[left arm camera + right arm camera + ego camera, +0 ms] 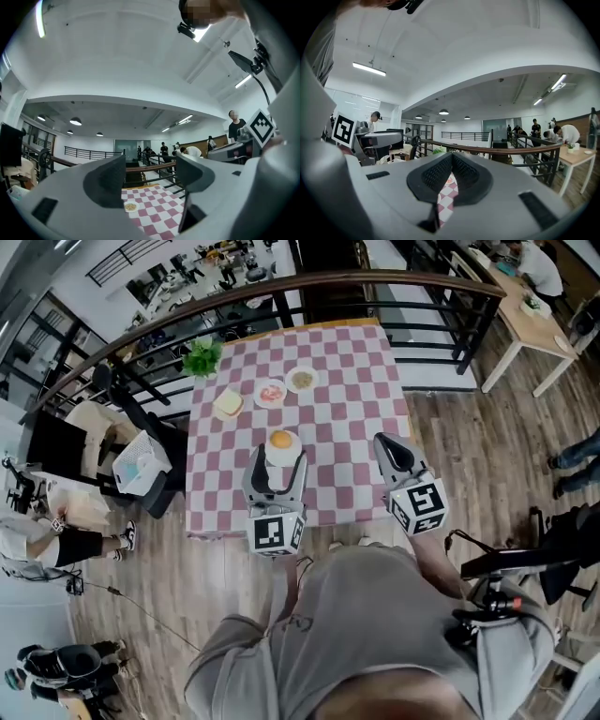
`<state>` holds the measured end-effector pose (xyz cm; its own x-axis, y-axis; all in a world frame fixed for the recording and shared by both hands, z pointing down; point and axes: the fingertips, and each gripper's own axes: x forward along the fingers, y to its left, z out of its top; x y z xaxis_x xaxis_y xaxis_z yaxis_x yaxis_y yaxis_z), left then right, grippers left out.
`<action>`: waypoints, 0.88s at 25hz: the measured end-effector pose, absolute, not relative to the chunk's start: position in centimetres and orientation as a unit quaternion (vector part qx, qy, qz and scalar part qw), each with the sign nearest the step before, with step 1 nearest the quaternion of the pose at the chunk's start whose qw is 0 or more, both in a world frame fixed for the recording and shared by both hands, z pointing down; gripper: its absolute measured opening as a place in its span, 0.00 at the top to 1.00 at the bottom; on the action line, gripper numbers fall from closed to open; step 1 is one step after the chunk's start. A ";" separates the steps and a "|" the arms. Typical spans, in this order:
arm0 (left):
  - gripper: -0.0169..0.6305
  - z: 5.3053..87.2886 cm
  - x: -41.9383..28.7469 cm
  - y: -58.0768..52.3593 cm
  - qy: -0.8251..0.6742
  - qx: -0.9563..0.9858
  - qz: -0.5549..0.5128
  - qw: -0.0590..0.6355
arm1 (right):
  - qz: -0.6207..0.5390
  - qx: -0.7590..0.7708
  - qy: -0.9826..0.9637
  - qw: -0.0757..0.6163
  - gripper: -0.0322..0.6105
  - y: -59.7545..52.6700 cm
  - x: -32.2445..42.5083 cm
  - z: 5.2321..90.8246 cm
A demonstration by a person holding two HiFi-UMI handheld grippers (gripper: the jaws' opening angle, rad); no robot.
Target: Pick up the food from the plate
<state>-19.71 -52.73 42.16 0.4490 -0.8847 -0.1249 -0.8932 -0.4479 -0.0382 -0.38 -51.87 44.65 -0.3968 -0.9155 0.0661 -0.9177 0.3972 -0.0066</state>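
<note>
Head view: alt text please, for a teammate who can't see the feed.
The left gripper, jaws open, hovers just short of a plated round bun on a pink checkered table. The right gripper is shut at the table's right side. Three more plates of food sit farther back.

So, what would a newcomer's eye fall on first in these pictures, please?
The pink-checked table, mid-frame, set with small plates of food. The open left gripper hangs just short of the nearest, a bun-like piece, while the right gripper is shut and empty to its right.
</note>
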 end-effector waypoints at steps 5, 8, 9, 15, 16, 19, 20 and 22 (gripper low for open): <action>0.45 43.9 -21.0 -54.7 0.529 -0.847 0.012 0.036 | 0.026 0.550 -0.834 0.028 0.93 -52.1 -0.1 45.2; 0.45 45.4 -21.5 -56.4 0.524 -0.851 -0.017 0.022 | 0.028 0.555 -0.831 0.028 0.93 -52.2 0.4 45.5; 0.45 45.9 -21.6 -57.0 0.520 -0.853 -0.030 0.022 | 0.029 0.558 -0.828 0.029 0.93 -52.3 0.7 45.6; 0.45 50.7 -21.8 -60.7 0.477 -0.868 -0.135 0.026 | 0.037 0.587 -0.808 0.034 0.93 -52.2 3.3 46.3; 0.45 51.8 -21.9 -61.3 0.468 -0.869 -0.156 0.024 | 0.038 0.592 -0.805 0.036 0.93 -52.0 3.7 46.5; 0.45 55.6 -22.3 -63.2 0.440 -0.871 -0.219 0.016 | 0.041 0.605 -0.794 0.040 0.93 -51.5 4.8 46.9; 0.45 56.8 -22.4 -63.8 0.429 -0.870 -0.242 0.016 | 0.041 0.609 -0.791 0.042 0.93 -51.3 5.1 46.9; 0.45 59.3 -22.6 -65.0 0.403 -0.869 -0.286 0.020 | 0.041 0.617 -0.784 0.046 0.93 -50.8 5.7 47.0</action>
